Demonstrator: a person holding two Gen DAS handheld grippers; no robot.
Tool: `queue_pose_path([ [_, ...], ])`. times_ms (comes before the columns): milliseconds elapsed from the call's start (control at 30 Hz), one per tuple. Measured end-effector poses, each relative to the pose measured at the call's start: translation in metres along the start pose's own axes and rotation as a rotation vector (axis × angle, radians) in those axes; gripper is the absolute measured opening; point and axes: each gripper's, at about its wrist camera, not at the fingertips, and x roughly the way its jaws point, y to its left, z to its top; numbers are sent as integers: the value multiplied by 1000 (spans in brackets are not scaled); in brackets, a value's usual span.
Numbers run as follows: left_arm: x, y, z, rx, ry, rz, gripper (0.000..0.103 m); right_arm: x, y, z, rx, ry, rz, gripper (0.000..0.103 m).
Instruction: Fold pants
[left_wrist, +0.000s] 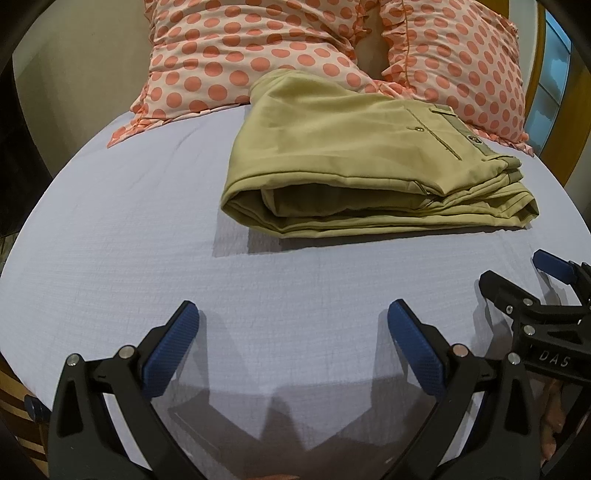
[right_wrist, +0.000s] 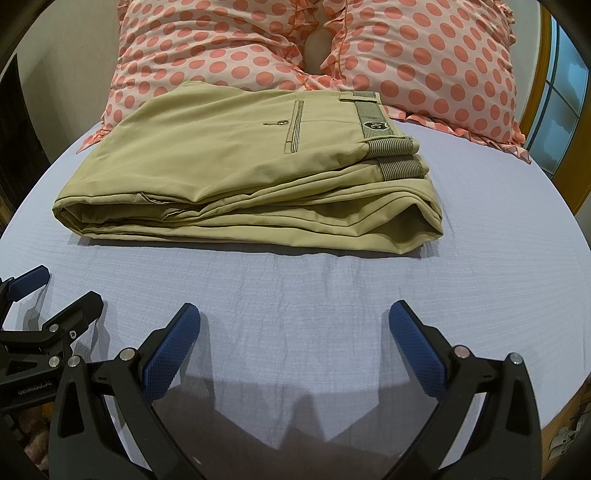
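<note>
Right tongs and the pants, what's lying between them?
Only bare blue sheet lies between the right tongs and the pants, seen in the right wrist view.

Khaki pants (right_wrist: 236, 162), folded flat

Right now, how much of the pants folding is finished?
It looks essentially done. The khaki pants lie as a compact stack of layers on the blue sheet, waistband on top, in front of the polka-dot pillows. Nothing is in hand: the left gripper and right gripper sit apart from the cloth, jaws spread. At most, a little tidying remains.
</note>
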Motion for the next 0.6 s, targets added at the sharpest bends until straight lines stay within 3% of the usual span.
queue_pose_path([
  [600, 0, -1, 0, 2, -3, 2, 101, 0, 0, 1, -1, -3, 0, 102],
])
